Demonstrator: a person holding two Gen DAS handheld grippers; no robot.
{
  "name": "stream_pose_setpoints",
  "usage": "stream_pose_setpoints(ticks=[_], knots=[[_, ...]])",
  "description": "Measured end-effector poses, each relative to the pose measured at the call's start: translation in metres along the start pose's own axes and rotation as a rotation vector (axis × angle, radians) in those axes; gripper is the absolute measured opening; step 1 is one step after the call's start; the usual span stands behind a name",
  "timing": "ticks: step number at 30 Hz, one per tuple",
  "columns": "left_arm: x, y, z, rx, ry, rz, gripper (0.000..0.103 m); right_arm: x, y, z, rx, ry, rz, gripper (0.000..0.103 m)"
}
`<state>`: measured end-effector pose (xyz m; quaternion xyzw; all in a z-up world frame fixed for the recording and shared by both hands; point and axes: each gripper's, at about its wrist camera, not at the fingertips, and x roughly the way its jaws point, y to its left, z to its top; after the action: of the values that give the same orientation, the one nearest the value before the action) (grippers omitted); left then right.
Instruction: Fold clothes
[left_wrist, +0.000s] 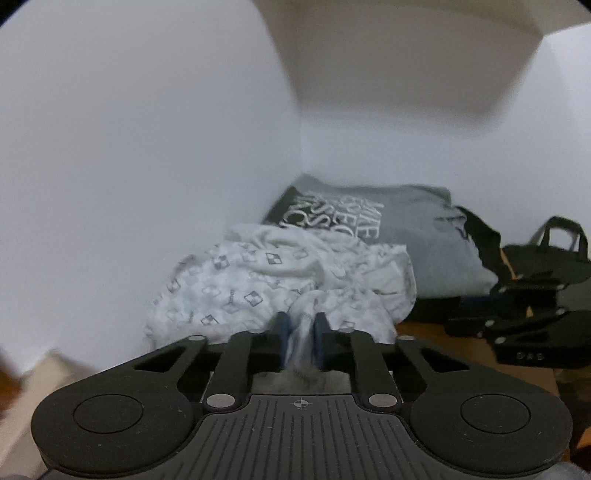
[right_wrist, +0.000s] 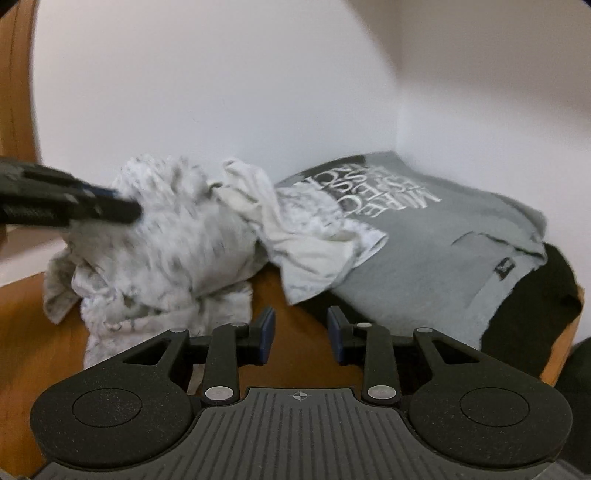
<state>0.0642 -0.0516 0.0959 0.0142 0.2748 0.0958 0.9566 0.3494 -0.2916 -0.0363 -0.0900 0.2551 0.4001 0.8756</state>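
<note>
The left gripper (left_wrist: 301, 334) pinches the crumpled white garment (left_wrist: 258, 280) by the left wall. The right gripper (right_wrist: 301, 332) hovers wide apart over bare table (right_wrist: 22, 317). Only the left view shows a bag (left_wrist: 550, 254) far right, past the grey shirt (right_wrist: 424, 251).

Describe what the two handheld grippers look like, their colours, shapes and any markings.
Both match: the left gripper and right gripper are matte black plastic, each with a ribbed grey centre plate bearing a small crosshair mark, flanked by two round black lobes. Angled black linkage bars with silver pivot pins carry the fingers, which have dark blue pads. No cables, hands or sleeves show.
</note>
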Motion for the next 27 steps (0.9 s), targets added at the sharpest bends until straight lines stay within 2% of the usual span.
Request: stream_pose_setpoints(ticks=[3,4,7,10,13,17,18,19,20,21,23,25,27], knots=[[-0.031,0.011,-0.004,-0.020,-0.024,0.016,0.006,-0.004,0.005,0.000,0.019,-0.006,0.025,0.032],[-0.042,0.015,-0.007,-0.030,-0.032,0.023,0.002,-0.006,0.007,0.001,0.021,-0.012,0.032,0.031],[-0.069,0.027,-0.024,-0.063,-0.037,0.049,0.001,-0.011,0.015,0.003,0.011,-0.030,0.048,0.025],[-0.089,0.041,-0.046,-0.100,-0.023,0.081,0.000,-0.013,0.025,0.004,-0.004,-0.038,0.075,0.023],[-0.108,0.054,-0.066,-0.136,-0.013,0.109,0.000,-0.008,0.036,0.007,-0.003,-0.028,0.115,0.023],[-0.121,0.057,-0.069,-0.159,-0.033,0.110,0.001,0.004,0.046,0.014,0.054,-0.011,0.192,0.025],[-0.121,0.055,-0.066,-0.156,-0.037,0.109,0.001,0.007,0.049,0.017,0.067,-0.005,0.213,0.028],[-0.122,0.054,-0.063,-0.153,-0.041,0.108,0.005,0.011,0.051,0.020,0.072,0.003,0.229,0.031],[-0.121,0.051,-0.060,-0.149,-0.044,0.107,0.016,0.014,0.054,0.022,0.071,0.011,0.243,0.037],[-0.118,0.047,-0.055,-0.146,-0.048,0.105,0.022,0.018,0.058,0.023,0.068,0.024,0.250,0.038],[-0.106,0.038,-0.046,-0.133,-0.052,0.100,0.046,0.024,0.063,0.022,0.060,0.051,0.251,0.038],[-0.087,0.029,-0.037,-0.108,-0.043,0.089,0.054,0.025,0.065,0.017,0.050,0.072,0.270,0.038],[-0.064,0.021,-0.029,-0.086,-0.014,0.073,0.055,0.025,0.065,0.010,0.035,0.096,0.292,0.038]])
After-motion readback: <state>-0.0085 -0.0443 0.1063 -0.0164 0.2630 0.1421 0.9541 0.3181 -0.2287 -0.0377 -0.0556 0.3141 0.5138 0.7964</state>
